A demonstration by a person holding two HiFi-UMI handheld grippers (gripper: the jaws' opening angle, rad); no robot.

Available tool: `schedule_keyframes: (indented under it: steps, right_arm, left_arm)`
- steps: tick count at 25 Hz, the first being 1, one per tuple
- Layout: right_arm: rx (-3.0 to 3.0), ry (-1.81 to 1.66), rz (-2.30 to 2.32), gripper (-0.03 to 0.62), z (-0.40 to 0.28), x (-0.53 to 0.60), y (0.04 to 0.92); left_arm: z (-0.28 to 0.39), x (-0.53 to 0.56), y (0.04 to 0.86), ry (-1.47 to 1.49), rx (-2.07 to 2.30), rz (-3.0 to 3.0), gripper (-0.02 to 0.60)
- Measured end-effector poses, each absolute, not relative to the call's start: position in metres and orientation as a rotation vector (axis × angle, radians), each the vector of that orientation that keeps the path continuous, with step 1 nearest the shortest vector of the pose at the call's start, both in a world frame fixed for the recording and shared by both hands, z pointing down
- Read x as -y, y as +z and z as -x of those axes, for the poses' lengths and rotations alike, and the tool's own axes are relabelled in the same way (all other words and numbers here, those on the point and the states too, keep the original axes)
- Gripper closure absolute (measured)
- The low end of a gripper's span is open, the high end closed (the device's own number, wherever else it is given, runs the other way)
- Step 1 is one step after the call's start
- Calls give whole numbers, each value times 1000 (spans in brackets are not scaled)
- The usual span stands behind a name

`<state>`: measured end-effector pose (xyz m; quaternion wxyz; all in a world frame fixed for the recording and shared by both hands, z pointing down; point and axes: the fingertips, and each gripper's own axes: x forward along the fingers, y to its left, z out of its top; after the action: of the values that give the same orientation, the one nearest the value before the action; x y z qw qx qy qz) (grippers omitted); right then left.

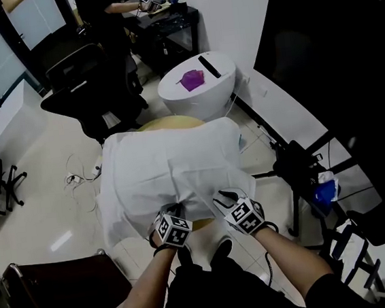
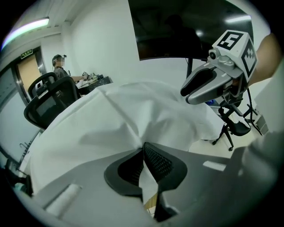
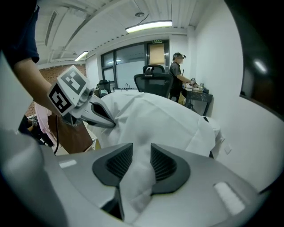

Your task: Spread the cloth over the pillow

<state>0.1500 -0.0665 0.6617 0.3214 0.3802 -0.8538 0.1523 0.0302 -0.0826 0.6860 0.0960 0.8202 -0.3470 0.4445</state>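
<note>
Over the pillow, the cloth is pretty much draped; left gripper and right gripper both clamp tight on its near edge, so probably just smoothing left.

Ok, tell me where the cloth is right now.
Head view, centre: the white cloth drapes the yellowish pillow, its near edge pinched by the left gripper and right gripper.

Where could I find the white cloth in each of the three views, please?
Head view: cloth draped at picture centre.
Left gripper view: cloth across the middle, pinched in the jaws.
Right gripper view: cloth at centre, bunched between the jaws.
Shared landmark: black office chair beyond it.
</note>
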Motion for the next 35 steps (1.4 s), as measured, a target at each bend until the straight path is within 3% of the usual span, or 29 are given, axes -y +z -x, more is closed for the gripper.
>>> schedule_keyframes:
  steps: [17,25,35]
  right_arm:
    - [2225,430,-1040,456,-166,76,664]
    - [2159,397,-1052,456,-168,79,673]
    - [2160,368,-1112,456,-168,82,659]
  left_arm:
    - [0,53,640,1299,1016,-2492,581]
    - [9,52,663,1405,952,-2483,581]
    - [29,45,652,1336,934,-2515,581]
